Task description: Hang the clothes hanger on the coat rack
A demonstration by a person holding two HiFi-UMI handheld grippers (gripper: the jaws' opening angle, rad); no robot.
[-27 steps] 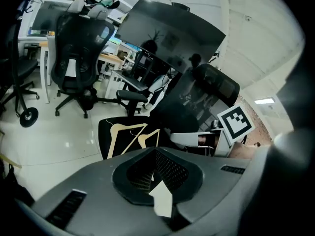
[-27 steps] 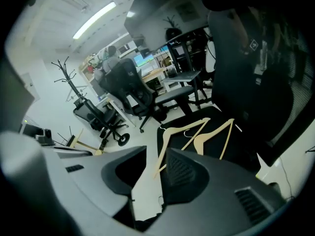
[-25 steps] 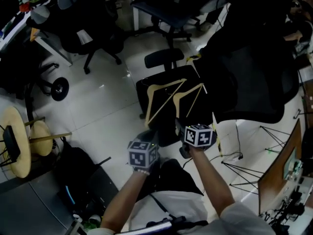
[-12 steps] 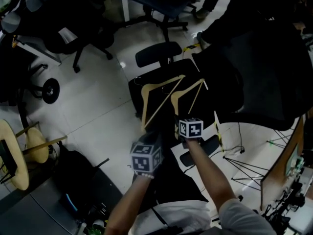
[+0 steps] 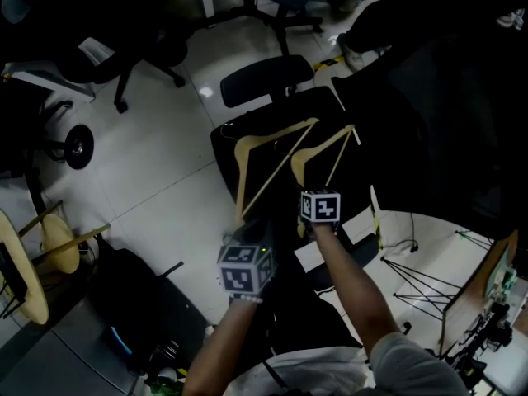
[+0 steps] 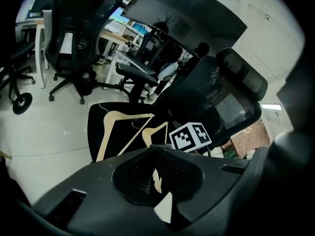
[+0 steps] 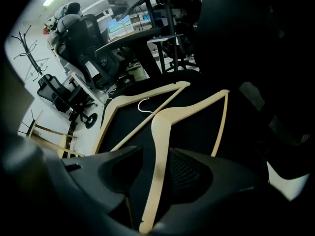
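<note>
Two pale wooden hangers lie side by side on a black chair seat point(image 5: 276, 196). My right gripper point(image 5: 309, 221) is low over the right hanger point(image 5: 326, 151). In the right gripper view the jaws have just been opening, and that hanger's arm point(image 7: 156, 146) runs between them with a gap on each side. My left gripper point(image 5: 252, 229) hangs near the lower end of the left hanger point(image 5: 241, 172). Its jaws point(image 6: 153, 149) look shut and hold nothing. A black coat rack point(image 7: 25, 53) stands far off at the left of the right gripper view.
Black office chairs point(image 5: 257, 79) crowd the far side, and a large dark chair back point(image 5: 445, 114) stands to the right. On the left of the floor are a wooden stool point(image 5: 58, 242) and a dark bag point(image 5: 140, 304). Thin black legs and cables point(image 5: 417, 279) lie at right.
Both grippers have come down toward the chair seat. The right one has reached the lower arm of the right hanger; the left one has sunk less.
</note>
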